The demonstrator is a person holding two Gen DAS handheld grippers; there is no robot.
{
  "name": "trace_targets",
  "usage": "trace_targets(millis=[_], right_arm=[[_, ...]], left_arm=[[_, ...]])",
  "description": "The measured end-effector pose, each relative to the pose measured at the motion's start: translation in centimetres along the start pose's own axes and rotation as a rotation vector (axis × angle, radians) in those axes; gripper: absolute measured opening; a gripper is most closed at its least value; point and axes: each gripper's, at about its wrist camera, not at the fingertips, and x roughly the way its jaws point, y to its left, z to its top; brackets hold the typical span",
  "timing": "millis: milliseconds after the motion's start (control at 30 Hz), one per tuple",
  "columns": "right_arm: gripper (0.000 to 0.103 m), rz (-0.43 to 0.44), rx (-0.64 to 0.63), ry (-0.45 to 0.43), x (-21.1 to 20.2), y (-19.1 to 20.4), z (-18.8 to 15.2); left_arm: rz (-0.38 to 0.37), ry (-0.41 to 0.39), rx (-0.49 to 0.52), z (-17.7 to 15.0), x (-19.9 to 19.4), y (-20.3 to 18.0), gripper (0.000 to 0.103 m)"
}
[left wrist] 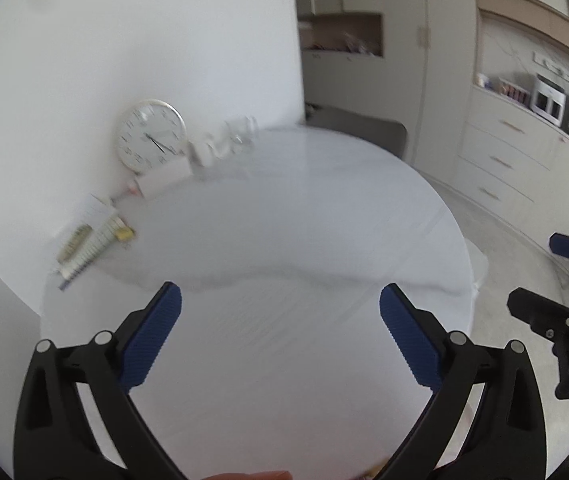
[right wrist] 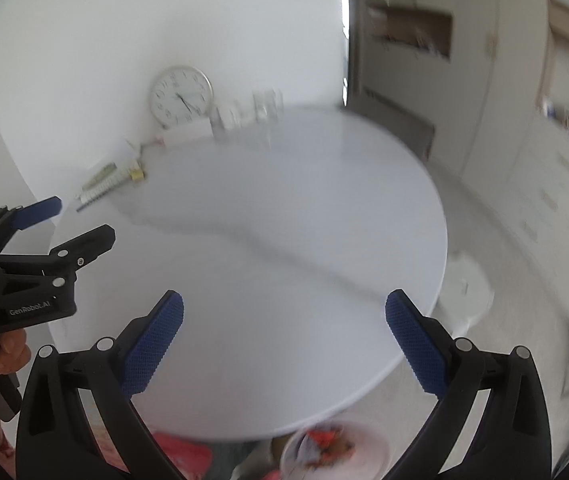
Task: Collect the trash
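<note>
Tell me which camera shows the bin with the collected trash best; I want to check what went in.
The right wrist view: the white bin sits at its bottom edge, below the round table, with red and dark scraps visible inside, though blurred. The left wrist view shows no bin at all, only the table top.

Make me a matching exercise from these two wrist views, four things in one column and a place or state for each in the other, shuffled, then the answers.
Things:
1. clock
2. left gripper
3. white bin
4. notepad

Places or states:
A. on the floor below the table's near edge, with scraps inside
B. lying flat at the table's left edge by the wall
C. leaning against the wall at the back of the table
D. jaws wide apart, nothing between them

Pairs: 1-C, 2-D, 3-A, 4-B
</note>
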Motion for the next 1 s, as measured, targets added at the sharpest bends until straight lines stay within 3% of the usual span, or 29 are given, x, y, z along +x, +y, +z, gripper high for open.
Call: trace_targets(millis=[133,267,400,600,1000], right_arm=[[0.100,-0.005,-0.049,-0.126,-2.2,1.5,5.0],[0.100,-0.018,-0.056,-0.197,-4.3,2.2,7.5],[0.100,-0.022,-0.031,-0.216,-4.9,2.3,8.0],[0.100,-0.015,-0.006,-0.185,-4.1,2.0,7.1],[0.100,-0.026,-0.007,-0.157,-3.7,2.0,6.0]], left_arm=[[0.051,-0.108,-0.047,4.4,-1.9,2.6,0.095],[0.083,-0.181,-0.121,7.8,-3.7,4.7,0.095],[0.086,-0.167,-0.155,8.4,-3.9,5.3,0.095],[0.107,-0.115,-0.145,6.8,-3.0,4.4,0.095],[0.070,-0.076,-0.173,5.9,-2.8,4.3,0.095]])
